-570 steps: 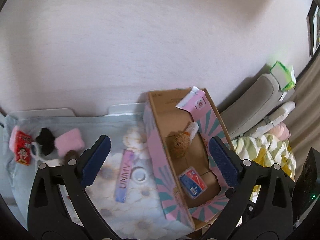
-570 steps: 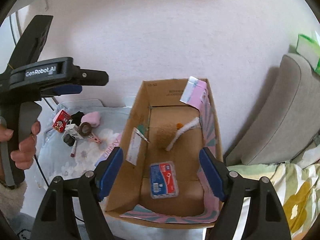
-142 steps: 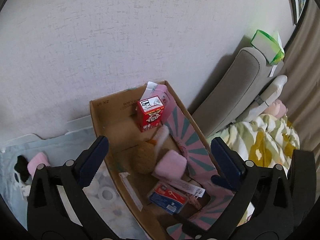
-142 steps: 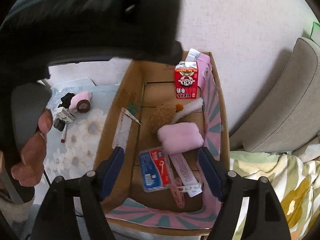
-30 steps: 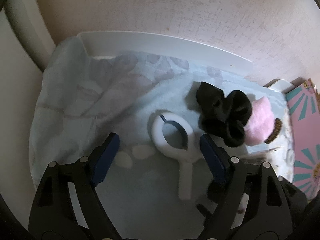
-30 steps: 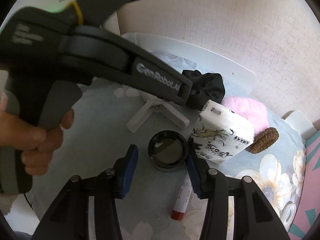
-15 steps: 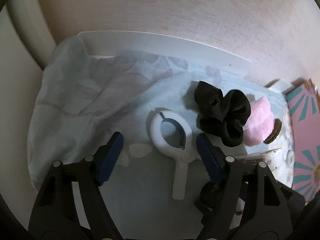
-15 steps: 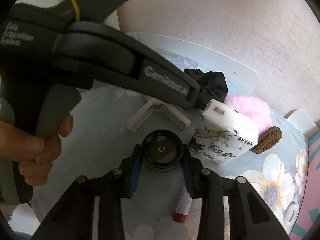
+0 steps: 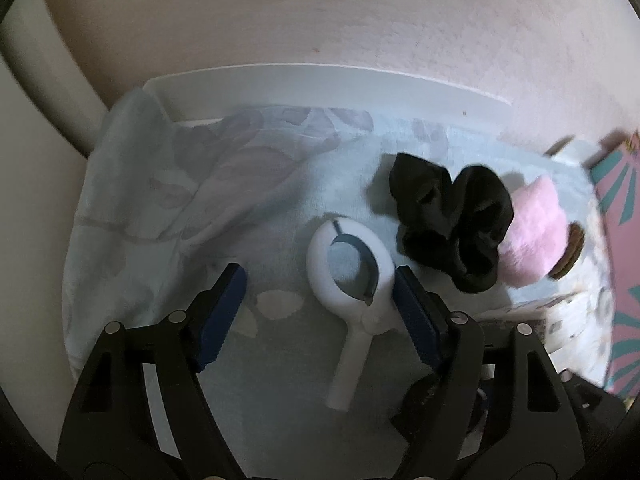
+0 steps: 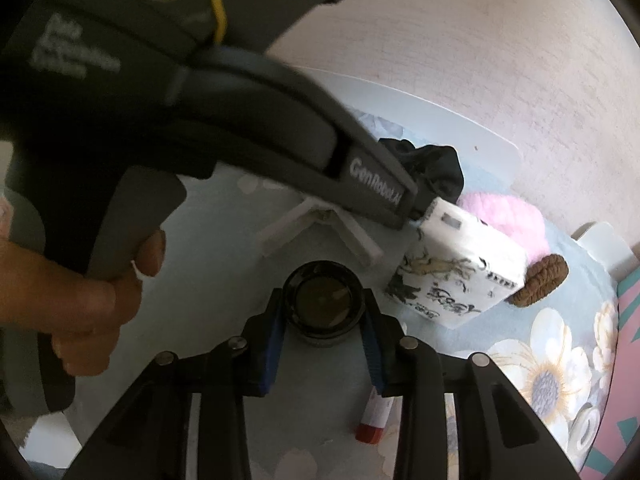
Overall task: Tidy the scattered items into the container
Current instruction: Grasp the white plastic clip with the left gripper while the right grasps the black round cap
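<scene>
Right tongs (image 10: 323,316) clamped on black jar (image 10: 322,305); left tongs (image 9: 316,304) spread apart around white clip (image 9: 352,280), beside black scrunchie (image 9: 452,232).

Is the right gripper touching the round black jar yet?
Touching. In the right wrist view both blue pads of the right gripper press against opposite sides of the round black jar, with no gap showing.

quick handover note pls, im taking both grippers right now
Right gripper: shut on the black jar, not lifted yet.
Left gripper: open around the white clip, one pad touching it.
On the cloth: black scrunchie, pink puff, white pack, brown cookie, red-capped tube.
Box: at far right, inside not visible.
Left: box the jar, clip, then the rest.
</scene>
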Action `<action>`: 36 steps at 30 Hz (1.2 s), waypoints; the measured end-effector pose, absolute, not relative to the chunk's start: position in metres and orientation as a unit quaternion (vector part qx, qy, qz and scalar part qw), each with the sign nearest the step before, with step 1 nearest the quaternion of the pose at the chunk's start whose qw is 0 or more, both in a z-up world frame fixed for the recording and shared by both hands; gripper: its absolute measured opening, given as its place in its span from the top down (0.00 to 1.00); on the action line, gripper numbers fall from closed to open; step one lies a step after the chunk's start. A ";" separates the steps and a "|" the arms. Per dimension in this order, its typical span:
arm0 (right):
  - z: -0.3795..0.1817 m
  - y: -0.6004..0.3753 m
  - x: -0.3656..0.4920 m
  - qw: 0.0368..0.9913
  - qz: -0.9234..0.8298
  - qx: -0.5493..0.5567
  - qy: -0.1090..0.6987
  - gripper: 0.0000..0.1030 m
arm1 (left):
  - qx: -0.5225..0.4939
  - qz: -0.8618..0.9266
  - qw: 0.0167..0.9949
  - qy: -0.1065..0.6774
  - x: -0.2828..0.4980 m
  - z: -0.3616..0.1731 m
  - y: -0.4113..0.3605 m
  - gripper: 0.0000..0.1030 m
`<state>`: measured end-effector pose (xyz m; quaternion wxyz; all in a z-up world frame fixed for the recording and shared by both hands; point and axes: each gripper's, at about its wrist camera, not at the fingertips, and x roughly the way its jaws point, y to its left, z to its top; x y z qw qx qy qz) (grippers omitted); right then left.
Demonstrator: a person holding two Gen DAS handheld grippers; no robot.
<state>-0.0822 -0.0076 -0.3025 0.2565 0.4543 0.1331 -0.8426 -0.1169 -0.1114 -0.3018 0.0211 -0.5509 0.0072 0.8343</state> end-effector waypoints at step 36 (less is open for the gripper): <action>-0.158 0.099 -0.008 0.228 -0.884 0.401 0.082 0.68 | -0.467 0.881 0.043 -0.058 -0.034 -0.145 -0.114 0.62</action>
